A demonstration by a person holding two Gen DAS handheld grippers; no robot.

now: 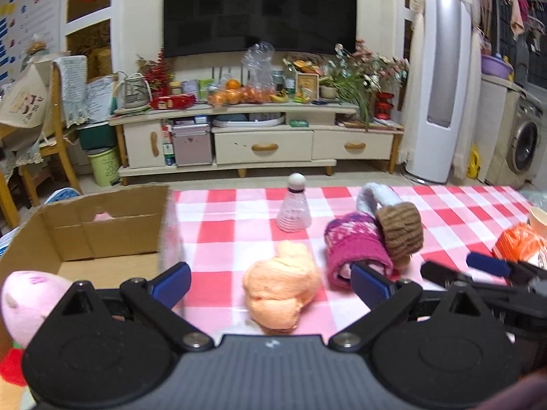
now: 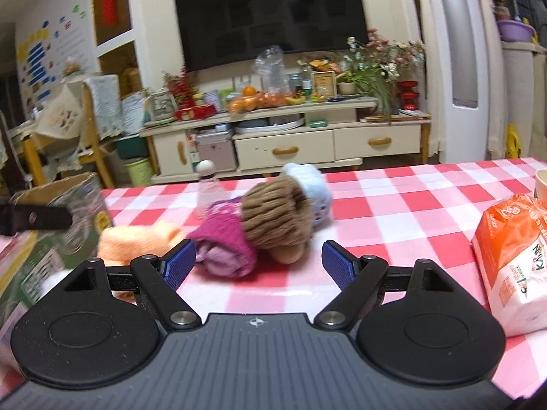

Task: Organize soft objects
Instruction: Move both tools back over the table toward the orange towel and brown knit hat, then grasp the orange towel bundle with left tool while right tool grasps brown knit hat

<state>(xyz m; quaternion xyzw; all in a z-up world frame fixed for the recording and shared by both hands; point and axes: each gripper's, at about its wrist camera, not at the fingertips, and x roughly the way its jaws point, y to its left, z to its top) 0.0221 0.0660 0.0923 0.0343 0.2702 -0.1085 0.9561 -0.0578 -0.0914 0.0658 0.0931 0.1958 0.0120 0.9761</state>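
Observation:
An orange rolled cloth [image 1: 281, 288] lies on the red-checked tablecloth [image 1: 239, 212], between the fingers of my open left gripper [image 1: 270, 283] and just ahead of them. A magenta knit roll [image 1: 355, 251], a brown knit roll [image 1: 400, 230] and a pale blue one [image 1: 374, 193] lie to its right. My open right gripper [image 2: 258, 264] faces the magenta roll [image 2: 225, 246] and the brown roll [image 2: 277, 218]; the orange cloth [image 2: 136, 239] is at its left. A cardboard box [image 1: 85, 235] at the left holds a pink plush toy [image 1: 27, 304].
A shuttlecock [image 1: 294, 208] stands on the table behind the cloths. An orange-and-white packet [image 2: 512, 259] and a paper cup [image 2: 542, 181] are at the right. The right gripper shows in the left wrist view [image 1: 485, 266]. A TV cabinet stands beyond the table.

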